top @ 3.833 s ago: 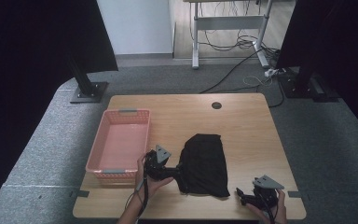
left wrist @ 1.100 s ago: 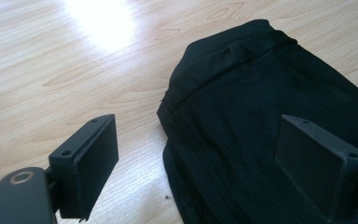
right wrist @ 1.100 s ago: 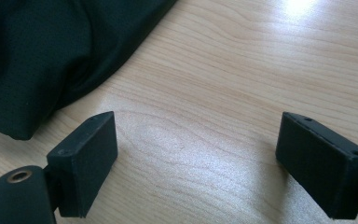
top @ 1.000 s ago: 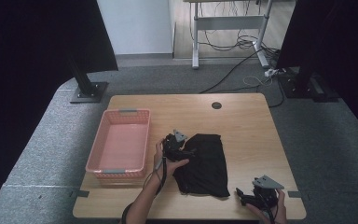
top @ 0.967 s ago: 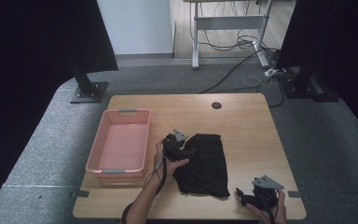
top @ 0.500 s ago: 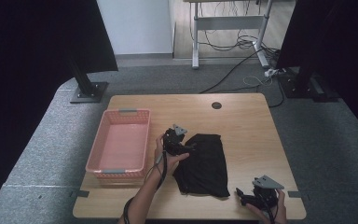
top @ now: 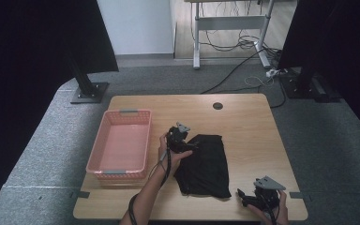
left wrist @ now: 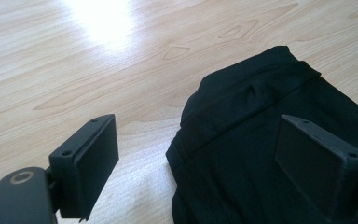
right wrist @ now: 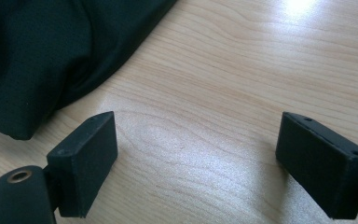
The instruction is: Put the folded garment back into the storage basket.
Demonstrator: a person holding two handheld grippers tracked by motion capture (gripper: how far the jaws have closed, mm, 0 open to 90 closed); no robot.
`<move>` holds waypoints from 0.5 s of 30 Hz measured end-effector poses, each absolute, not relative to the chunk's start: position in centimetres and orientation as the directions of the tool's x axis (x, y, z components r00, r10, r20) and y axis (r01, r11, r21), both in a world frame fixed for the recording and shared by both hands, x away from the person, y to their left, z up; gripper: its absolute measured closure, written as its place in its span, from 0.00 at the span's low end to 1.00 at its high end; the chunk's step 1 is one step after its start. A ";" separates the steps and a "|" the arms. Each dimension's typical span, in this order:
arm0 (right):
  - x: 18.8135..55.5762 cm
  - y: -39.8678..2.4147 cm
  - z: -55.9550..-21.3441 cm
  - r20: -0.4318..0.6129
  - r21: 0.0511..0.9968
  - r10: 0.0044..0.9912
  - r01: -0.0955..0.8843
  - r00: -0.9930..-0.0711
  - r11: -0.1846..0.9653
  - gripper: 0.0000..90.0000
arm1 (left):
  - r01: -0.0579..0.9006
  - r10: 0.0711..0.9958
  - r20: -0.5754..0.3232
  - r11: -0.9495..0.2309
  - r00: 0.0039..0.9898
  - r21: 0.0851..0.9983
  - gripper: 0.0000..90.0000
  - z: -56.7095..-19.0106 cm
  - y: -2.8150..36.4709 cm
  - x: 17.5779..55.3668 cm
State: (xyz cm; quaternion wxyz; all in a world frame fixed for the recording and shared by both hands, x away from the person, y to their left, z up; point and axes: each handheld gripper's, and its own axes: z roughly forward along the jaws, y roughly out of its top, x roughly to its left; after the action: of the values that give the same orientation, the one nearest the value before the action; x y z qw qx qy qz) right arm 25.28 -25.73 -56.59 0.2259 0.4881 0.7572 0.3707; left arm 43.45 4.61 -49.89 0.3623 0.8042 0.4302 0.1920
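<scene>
From the high view, the black garment [top: 204, 164] lies flat on the wooden bench [top: 243, 122], just right of the pink basket [top: 120, 145]; the left gripper [top: 180, 140] is at its far-left corner, the right gripper [top: 258, 199] rests near its near-right corner; in the left gripper view, the jaws stand wide apart, one over bare wood, one over the cloth edge [left wrist: 223, 140]; I judge it should lower and pinch the folded hem fully; in the right gripper view, the jaws are also apart, holding nothing, the cloth [right wrist: 51, 51] just beside.

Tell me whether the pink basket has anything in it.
No: in the high view the pink basket shows a bare bottom, and the black cloth lies on the table beside it.
</scene>
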 end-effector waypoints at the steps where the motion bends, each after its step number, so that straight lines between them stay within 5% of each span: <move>1: 25.3 -25.7 -56.6 0.020 0.782 0.907 0.572 -0.421 0.249 0.14 | 0.556 0.831 -0.007 -0.365 0.556 0.747 0.15 -50.0 4.5 43.6; 15: 25.3 -25.7 -56.6 0.019 0.781 0.905 0.571 -0.426 0.252 0.14 | 0.565 0.812 -0.023 -0.386 0.583 0.729 0.15 -51.1 2.5 44.3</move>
State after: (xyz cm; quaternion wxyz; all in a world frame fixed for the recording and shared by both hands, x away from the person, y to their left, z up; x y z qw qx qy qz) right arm 25.27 -25.73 -56.58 0.2250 0.4864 0.7584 0.3708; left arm 44.32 2.51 -51.07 0.3585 0.8144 0.4227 0.1720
